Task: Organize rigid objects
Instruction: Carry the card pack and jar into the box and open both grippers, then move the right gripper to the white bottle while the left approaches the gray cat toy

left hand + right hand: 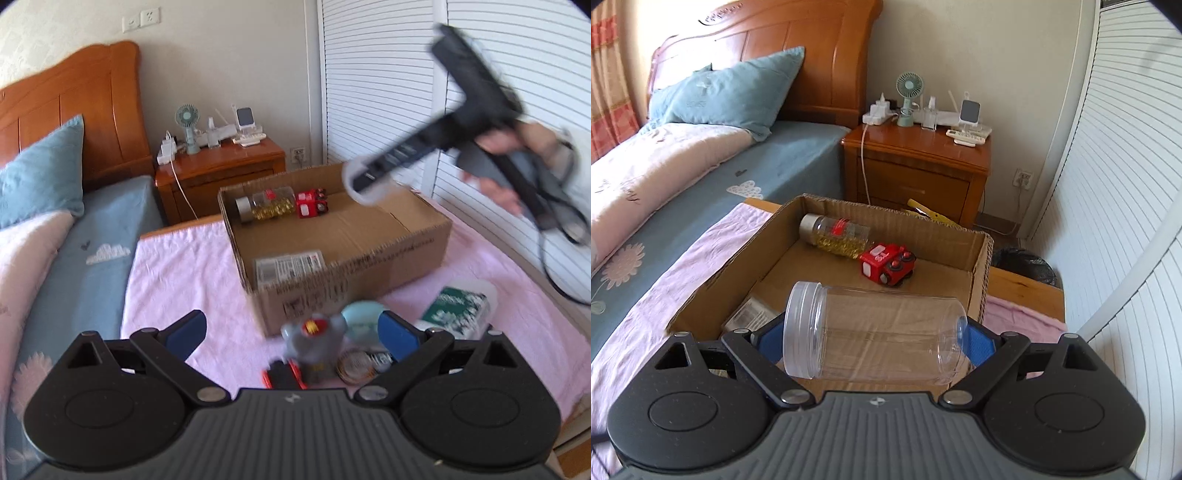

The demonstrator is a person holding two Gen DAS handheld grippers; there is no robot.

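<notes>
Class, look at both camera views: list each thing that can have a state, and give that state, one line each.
Box: open-topped, partly filled.
Clear jar: lidless, empty, sideways, gripped end to end.
Bottle: capped, lying in box.
Toy truck: in box.
Right claw: shut on jar.
Left claw: open, empty.

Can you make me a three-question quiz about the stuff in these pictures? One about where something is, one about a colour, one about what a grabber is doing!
1. Where is the red toy truck?
A. in the brown cardboard box
B. on the blue pillow
C. on the wooden nightstand

2. What colour is the small desk fan?
A. red
B. pale green
C. black

3. What is the right gripper doing?
A. open and empty
B. clamping the clear plastic jar endwise
C. clamping the truck

Answers: 1 A, it sits on the box floor; 2 B, its blades and stand are green; 3 B, the blue pads meet the jar's two ends.
</notes>
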